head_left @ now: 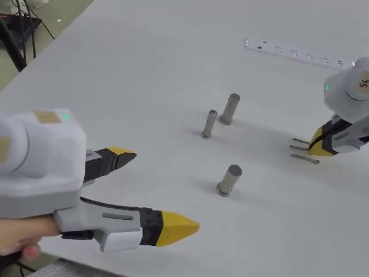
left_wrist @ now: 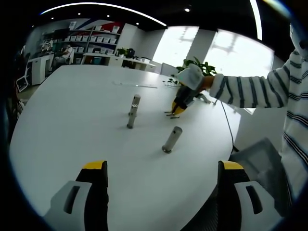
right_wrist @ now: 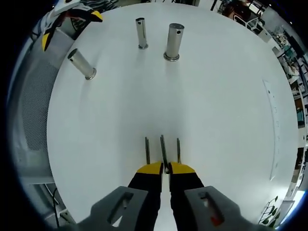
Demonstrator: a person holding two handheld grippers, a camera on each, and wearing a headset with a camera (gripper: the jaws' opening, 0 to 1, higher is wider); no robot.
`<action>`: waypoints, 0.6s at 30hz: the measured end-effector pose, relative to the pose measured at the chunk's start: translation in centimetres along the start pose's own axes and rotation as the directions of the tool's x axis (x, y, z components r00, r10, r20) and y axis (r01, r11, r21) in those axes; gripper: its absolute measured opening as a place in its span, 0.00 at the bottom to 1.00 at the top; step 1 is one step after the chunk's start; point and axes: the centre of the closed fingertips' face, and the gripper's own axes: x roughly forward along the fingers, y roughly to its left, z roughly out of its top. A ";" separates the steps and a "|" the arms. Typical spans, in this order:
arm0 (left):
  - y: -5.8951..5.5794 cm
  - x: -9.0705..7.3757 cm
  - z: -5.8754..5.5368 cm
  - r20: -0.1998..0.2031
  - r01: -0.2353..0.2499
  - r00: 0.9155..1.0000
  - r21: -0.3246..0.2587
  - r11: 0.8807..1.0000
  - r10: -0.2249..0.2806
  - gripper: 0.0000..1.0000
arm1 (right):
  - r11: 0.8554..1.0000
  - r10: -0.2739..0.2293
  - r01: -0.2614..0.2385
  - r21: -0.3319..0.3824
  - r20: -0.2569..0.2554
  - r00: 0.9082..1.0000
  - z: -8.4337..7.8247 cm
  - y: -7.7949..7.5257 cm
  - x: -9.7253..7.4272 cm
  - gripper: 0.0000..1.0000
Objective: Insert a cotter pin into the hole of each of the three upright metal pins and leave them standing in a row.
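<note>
Three grey metal pins stand upright on the white table (head_left: 144,75): a thick one (head_left: 231,108) at the back, a thin one (head_left: 209,123) beside it, and one (head_left: 229,180) nearer to me. The same three appear in the right gripper view as the thick pin (right_wrist: 173,42), the thin pin (right_wrist: 141,32) and the near pin (right_wrist: 81,63). Three cotter pins (head_left: 303,150) lie side by side at the right. My right gripper (right_wrist: 166,168) rests on the table, shut on the middle cotter pin (right_wrist: 163,149). My left gripper (head_left: 153,190) hovers open at the lower left, well short of the near pin (left_wrist: 172,139).
A white power strip (head_left: 294,53) lies at the far right of the table. A mesh chair (right_wrist: 33,110) stands past the table's edge. Bare tabletop separates the metal pins from both grippers.
</note>
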 end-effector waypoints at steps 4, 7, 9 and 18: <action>0.2 -0.1 0.1 -0.002 -0.006 1.000 0.003 1.000 0.006 0.93 | 0.997 -0.005 0.001 -0.075 -0.052 0.999 0.0 0.1 0.0 0.00; 0.4 -0.3 0.1 -0.004 -0.008 1.000 0.004 1.000 0.008 0.92 | 0.994 0.000 -0.007 -0.107 -0.072 0.997 0.2 0.3 0.0 0.00; 0.5 -0.4 0.1 -0.004 -0.009 1.000 0.008 1.000 0.009 0.92 | 0.995 0.007 -0.014 -0.096 -0.071 0.997 0.1 0.3 0.0 0.00; 0.6 -0.5 0.0 0.016 -0.013 1.000 -0.019 1.000 0.014 0.90 | 0.999 0.005 -0.009 -0.049 -0.069 0.998 -0.2 0.0 0.1 0.00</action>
